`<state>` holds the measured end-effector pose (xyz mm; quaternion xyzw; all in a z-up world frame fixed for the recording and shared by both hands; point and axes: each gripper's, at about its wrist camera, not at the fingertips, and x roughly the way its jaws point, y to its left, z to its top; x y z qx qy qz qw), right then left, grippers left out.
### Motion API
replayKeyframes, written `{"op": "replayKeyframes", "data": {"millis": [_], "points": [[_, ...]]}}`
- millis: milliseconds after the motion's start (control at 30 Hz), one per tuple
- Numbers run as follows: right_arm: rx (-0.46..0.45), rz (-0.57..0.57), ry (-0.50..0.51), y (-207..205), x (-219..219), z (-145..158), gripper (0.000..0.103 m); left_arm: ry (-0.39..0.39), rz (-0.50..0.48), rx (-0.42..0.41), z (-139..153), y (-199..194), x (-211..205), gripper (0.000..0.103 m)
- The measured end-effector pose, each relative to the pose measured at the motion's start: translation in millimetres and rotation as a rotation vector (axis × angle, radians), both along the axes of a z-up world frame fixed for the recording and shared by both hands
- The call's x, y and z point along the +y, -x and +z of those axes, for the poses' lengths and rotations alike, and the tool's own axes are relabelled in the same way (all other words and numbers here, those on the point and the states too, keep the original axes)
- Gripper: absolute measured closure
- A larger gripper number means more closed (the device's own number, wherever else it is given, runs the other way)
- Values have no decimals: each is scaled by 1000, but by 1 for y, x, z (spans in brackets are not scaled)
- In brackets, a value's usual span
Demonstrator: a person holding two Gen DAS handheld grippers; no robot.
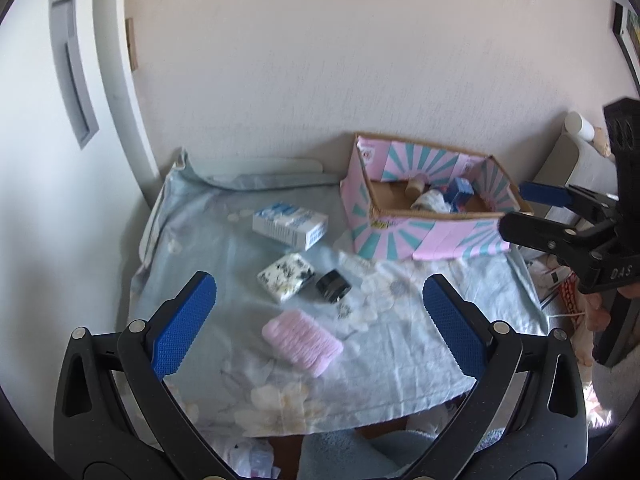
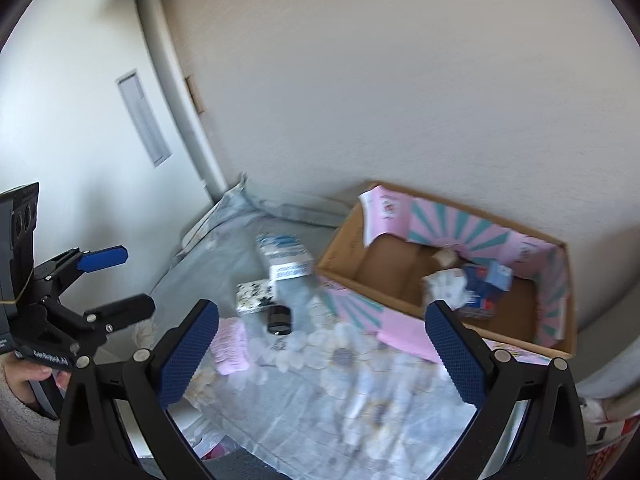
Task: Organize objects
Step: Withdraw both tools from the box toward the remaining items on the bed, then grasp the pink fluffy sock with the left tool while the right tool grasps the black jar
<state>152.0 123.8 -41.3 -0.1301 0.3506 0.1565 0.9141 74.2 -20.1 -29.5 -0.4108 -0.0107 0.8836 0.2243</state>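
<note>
A cloth (image 1: 248, 392) with flowers is spread over the table, below and ahead of both grippers. A big box (image 1: 424, 236) is seen ahead and to the right of the left gripper (image 1: 316, 320), and just ahead of the right gripper (image 2: 322, 344). Some things are already lying in the box: a small blue box (image 2: 490, 282), a crumpled white thing (image 2: 444, 286) and a little tan thing (image 2: 442, 256) at the back. So part of the tidying looks done. Four things are still left out on the cloth. The biggest is a white and blue carton (image 1: 290, 226), lying far ahead of the left gripper, near the box but not touching it. A pink pad (image 1: 302, 342) is seen closest, right between the left gripper's fingers and a little ahead. A white pack with black spots (image 1: 285, 276) is lying past the pad. A small black jar (image 1: 333, 286) is set just to the right of that pack, very close to it. Both grippers are held wide open, and nothing is held in either one. The left gripper is hung over the pad, so the pad is likely to be picked up next. The job seems to be about half done, with four things still to be put in the box.
</note>
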Motion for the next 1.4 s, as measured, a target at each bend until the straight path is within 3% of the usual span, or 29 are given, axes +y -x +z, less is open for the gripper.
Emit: {"op": "replayKeyframes", "data": {"millis": [300,533,767,967,1400], "points": [[89,73,19,-20,26,-48,1,-2,-48,-41,-53,-7,0,0],[147,108,57,-44,40,-93,15,-28,-63,-68,-102,2,2,0],[187,136,88,-67,49,-136,27,0,-96,-63,-143,9,9,0],[209,144,96,-82,56,-158,35,20,-126,-55,-164,12,17,0],[239,149,123,-100,69,-180,56,27,-129,-46,-179,17,24,22]]}}
